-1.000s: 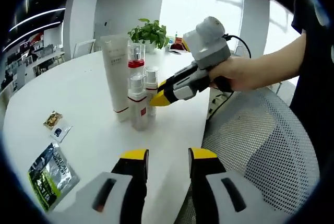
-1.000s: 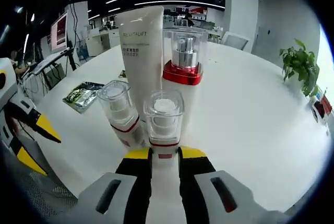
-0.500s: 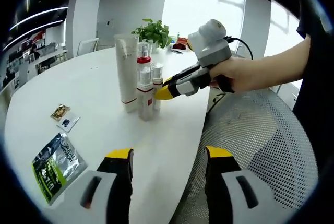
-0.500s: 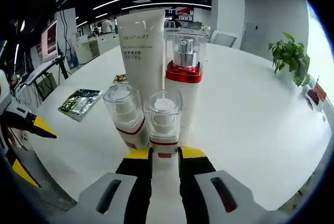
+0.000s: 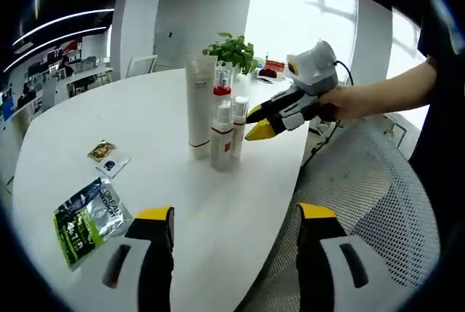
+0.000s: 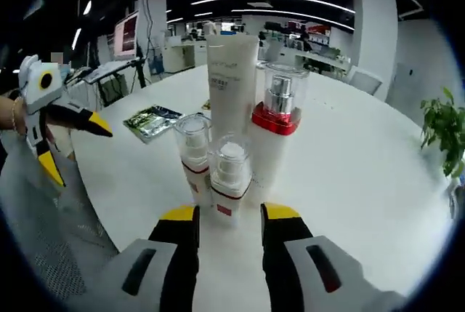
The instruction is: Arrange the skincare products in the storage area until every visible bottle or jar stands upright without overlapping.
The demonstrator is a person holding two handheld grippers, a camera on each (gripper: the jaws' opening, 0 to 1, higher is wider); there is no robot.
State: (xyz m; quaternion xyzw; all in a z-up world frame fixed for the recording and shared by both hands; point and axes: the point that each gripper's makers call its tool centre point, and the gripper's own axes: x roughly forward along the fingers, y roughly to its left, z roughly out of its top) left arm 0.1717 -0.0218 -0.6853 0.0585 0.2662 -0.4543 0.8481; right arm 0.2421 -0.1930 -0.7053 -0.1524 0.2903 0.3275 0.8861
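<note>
- Skincare products, left gripper view: four items stand upright in a tight cluster on the white table, toward its right edge.
- White tube: tallest, at the cluster's left.
- Red-collared pump bottle: behind the two small ones.
- Two small pump bottles: at the front, close side by side.
- Left gripper: low in this view, jaws spread wide, gripping nothing.
- Right gripper: held by a hand, yellow tips just right of the cluster.
- Green sachet and smaller packets: flat on the table, well apart from the cluster.
- Potted plant: far side of the table.
- Mesh chair: beside the table edge.
- Right gripper view: nearest small bottle just ahead of the parted jaws of the right gripper, not pinched; second small bottle, red-collared bottle and tube behind it.
- Left gripper: at the left, jaws apart.
</note>
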